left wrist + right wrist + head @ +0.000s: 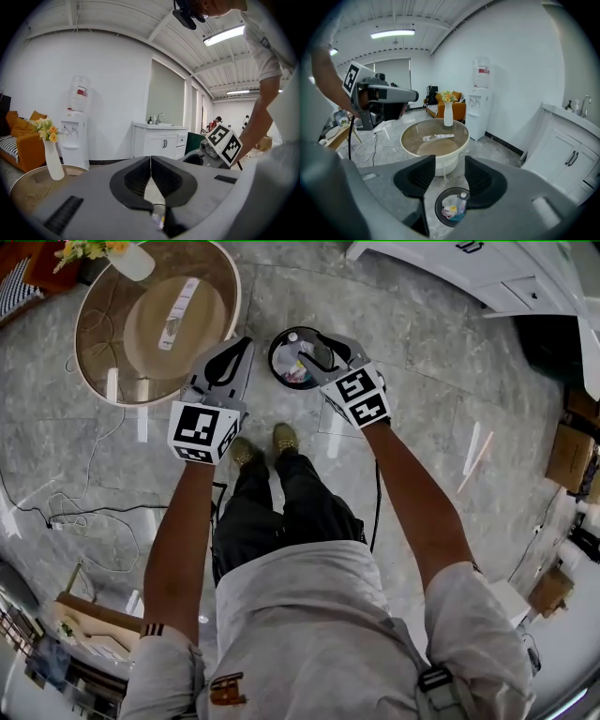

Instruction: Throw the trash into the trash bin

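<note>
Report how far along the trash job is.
Done: a bottle and other scraps lie inside the trash bin. In hand: nothing. The right gripper hangs open and empty over the bin, and the left gripper is shut with nothing visibly held. Left: possibly the flat white strip on the round table, if that counts as trash.

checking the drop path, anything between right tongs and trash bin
Nothing. In the right gripper view the right tongs stand open and empty, the trash bin showing unobstructed through their gap.
</note>
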